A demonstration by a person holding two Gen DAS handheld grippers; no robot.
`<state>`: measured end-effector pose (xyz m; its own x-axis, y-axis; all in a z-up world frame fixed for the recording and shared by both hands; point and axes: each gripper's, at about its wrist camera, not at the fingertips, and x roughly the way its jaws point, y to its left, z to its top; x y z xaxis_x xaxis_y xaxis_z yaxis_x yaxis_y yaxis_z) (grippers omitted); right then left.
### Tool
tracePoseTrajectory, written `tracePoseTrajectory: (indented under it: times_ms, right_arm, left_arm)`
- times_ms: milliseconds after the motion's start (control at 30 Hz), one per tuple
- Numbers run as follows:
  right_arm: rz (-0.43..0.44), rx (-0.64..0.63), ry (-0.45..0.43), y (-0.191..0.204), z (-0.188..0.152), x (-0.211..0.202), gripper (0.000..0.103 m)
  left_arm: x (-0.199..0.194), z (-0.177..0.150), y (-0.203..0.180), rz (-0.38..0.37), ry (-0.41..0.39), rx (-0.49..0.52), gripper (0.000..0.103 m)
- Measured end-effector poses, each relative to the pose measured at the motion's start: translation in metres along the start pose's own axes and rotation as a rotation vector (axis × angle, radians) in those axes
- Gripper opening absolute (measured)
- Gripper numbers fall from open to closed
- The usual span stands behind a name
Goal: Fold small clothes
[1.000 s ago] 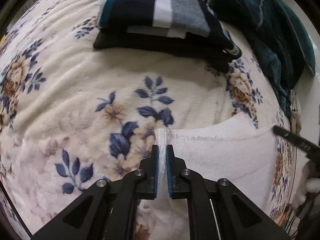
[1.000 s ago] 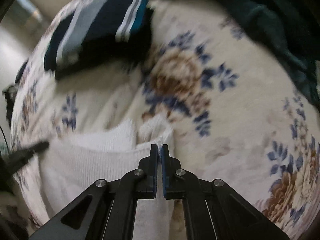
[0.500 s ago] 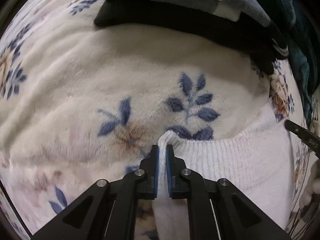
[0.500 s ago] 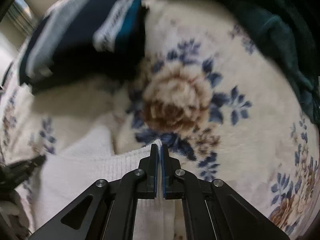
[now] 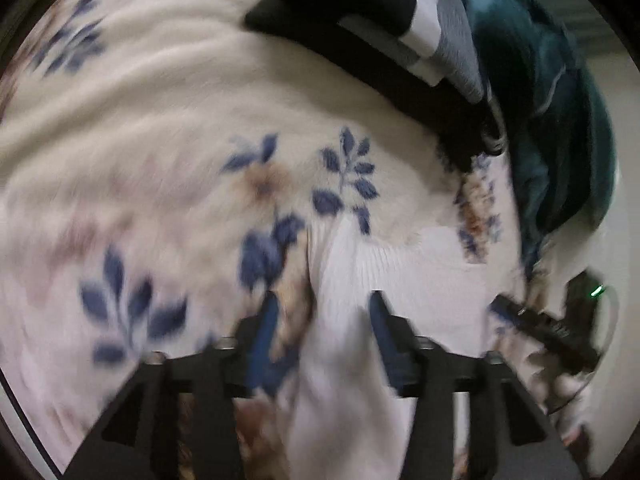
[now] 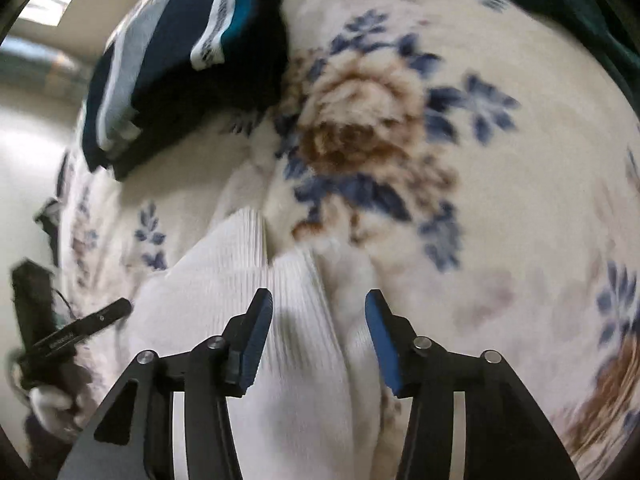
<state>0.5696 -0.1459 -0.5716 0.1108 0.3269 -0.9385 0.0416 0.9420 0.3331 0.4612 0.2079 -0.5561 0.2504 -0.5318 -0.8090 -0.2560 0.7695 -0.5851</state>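
Now that both the left gripper (image 5: 320,332) and right gripper (image 6: 318,332) have spread and released the white top (image 6: 248,300), this fold looks laid down.

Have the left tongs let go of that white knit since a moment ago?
Yes. The left tongs now stand open over the white knit garment on the floral blanket.

Knit garment (image 6: 224,292) on blanket (image 6: 500,184); folded stack (image 6: 176,64) behind it; crumpled cloth (image 5: 560,120) right of stack.
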Motion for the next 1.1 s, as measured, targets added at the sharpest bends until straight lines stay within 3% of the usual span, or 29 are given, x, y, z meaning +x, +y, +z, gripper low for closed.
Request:
tracePoseTrajectory:
  times_ms: [100, 167, 200, 233, 267, 300, 333, 433, 533, 567, 600, 633, 667, 700, 767, 833, 933, 1033, 1100]
  right_arm:
    - [0.065, 0.107, 0.021, -0.024, -0.026, -0.009, 0.053]
    - [0.127, 0.176, 0.083, -0.036, -0.046, 0.000, 0.053]
    - [0.139, 0.189, 0.100, -0.039, -0.051, 0.005, 0.053]
    - [0.163, 0.193, 0.118, -0.040, -0.060, 0.011, 0.053]
    - [0.195, 0.195, 0.121, -0.039, -0.068, 0.016, 0.045]
    - [0.206, 0.191, 0.109, -0.035, -0.071, 0.017, 0.010]
    - [0.189, 0.181, 0.089, -0.031, -0.075, 0.016, 0.004]
    - [0.096, 0.181, 0.000, -0.030, -0.078, 0.008, 0.004]
    - [0.091, 0.153, 0.048, -0.023, -0.074, 0.016, 0.004]
    - [0.108, 0.137, 0.077, -0.020, -0.072, 0.017, 0.004]
    - [0.125, 0.132, 0.095, -0.019, -0.070, 0.016, 0.006]
    - [0.138, 0.127, 0.112, -0.019, -0.070, 0.013, 0.008]
    - [0.152, 0.123, 0.128, -0.020, -0.071, 0.010, 0.022]
    - [0.170, 0.122, 0.132, -0.022, -0.072, 0.006, 0.057]
    - [0.216, 0.123, 0.125, -0.030, -0.080, -0.001, 0.092]
    - [0.263, 0.126, 0.163, -0.040, -0.089, 0.005, 0.094]
    - [0.351, 0.162, 0.276, -0.054, -0.107, 0.037, 0.094]
    - [0.460, 0.199, 0.361, -0.059, -0.122, 0.067, 0.094]
    - [0.503, 0.213, 0.369, -0.057, -0.125, 0.077, 0.095]
  left_arm:
    - [0.007, -0.027, 0.004, -0.055, 0.070, -0.059, 0.051]
    - [0.012, -0.038, 0.000, -0.026, 0.067, -0.043, 0.049]
    - [0.013, -0.042, -0.001, 0.000, 0.050, -0.033, 0.042]
    - [0.012, -0.045, 0.000, 0.006, 0.020, -0.021, 0.011]
    - [0.011, -0.046, -0.001, 0.017, -0.003, -0.012, 0.009]
    - [0.007, -0.046, -0.004, 0.064, -0.050, 0.008, 0.009]
    - [0.004, -0.044, -0.004, 0.086, -0.072, 0.021, 0.008]
    - [0.010, -0.041, -0.002, 0.106, -0.052, 0.018, 0.008]
    - [0.006, -0.042, -0.011, 0.078, -0.016, 0.022, 0.014]
    - [-0.001, -0.044, -0.015, 0.078, -0.009, 0.029, 0.024]
    - [-0.005, -0.046, -0.017, 0.081, -0.011, 0.039, 0.030]
    - [-0.012, -0.050, -0.019, 0.079, -0.019, 0.052, 0.049]
    - [-0.018, -0.054, -0.019, 0.059, -0.030, 0.057, 0.071]
    - [-0.021, -0.059, -0.015, 0.029, -0.041, 0.050, 0.077]
    - [-0.016, -0.066, -0.007, -0.017, -0.026, 0.025, 0.077]
    - [0.003, -0.070, 0.002, -0.039, 0.021, -0.012, 0.077]
    - [0.040, -0.077, 0.016, -0.174, 0.102, -0.085, 0.077]
    - [0.056, -0.079, 0.020, -0.249, 0.106, -0.105, 0.084]
    - [0.060, -0.077, 0.022, -0.273, 0.107, -0.132, 0.084]
